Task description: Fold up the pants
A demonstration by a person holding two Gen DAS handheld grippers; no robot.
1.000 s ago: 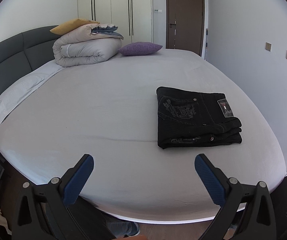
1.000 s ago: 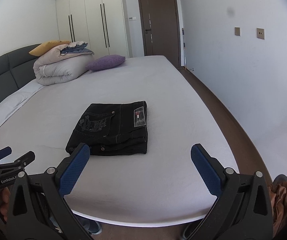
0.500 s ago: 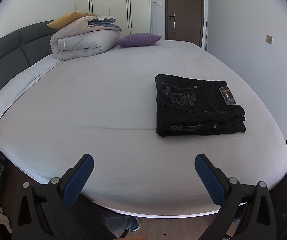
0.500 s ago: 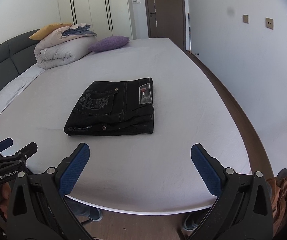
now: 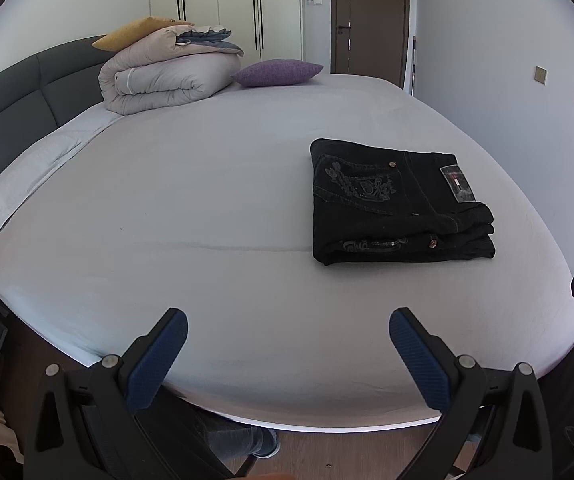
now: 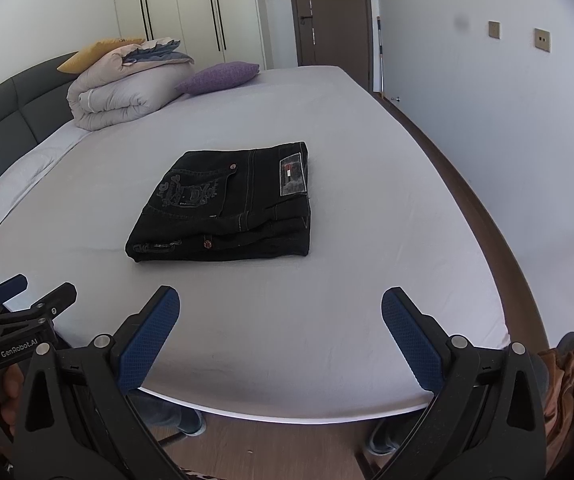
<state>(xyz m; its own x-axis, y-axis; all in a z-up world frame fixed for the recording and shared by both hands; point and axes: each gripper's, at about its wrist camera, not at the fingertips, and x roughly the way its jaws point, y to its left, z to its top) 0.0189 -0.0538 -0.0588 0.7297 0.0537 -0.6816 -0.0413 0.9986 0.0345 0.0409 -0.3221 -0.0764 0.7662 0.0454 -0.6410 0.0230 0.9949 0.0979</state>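
The black pants (image 6: 227, 204) lie on the bed (image 6: 327, 320) as a compact, squared stack, back pocket and waistband label facing up, folded edges layered toward the foot of the mattress. From where I stand the folding looks finished, so this seems to be the closing step: both tools are held off the cloth, near the foot of the bed.

The left gripper (image 5: 287, 354) hovers over the near edge of the bed with its jaws spread wide and nothing between them; the stack sits ahead of it and off to its right. The right gripper (image 6: 281, 330) is likewise wide apart and empty, with the stack straight ahead and well clear of its pads (image 6: 147, 344).

If anything is left, I'd judge it a light squaring of the slightly uneven lower layers at the stack's right corner, which calls for a gentle nip and no dragging on the sheet.

There are no containers in sight. Far off by the headboard sit a rolled duvet (image 5: 167, 80) and a purple cushion (image 5: 277, 73); what hangs at the lower right in the right wrist view is too blurred to name
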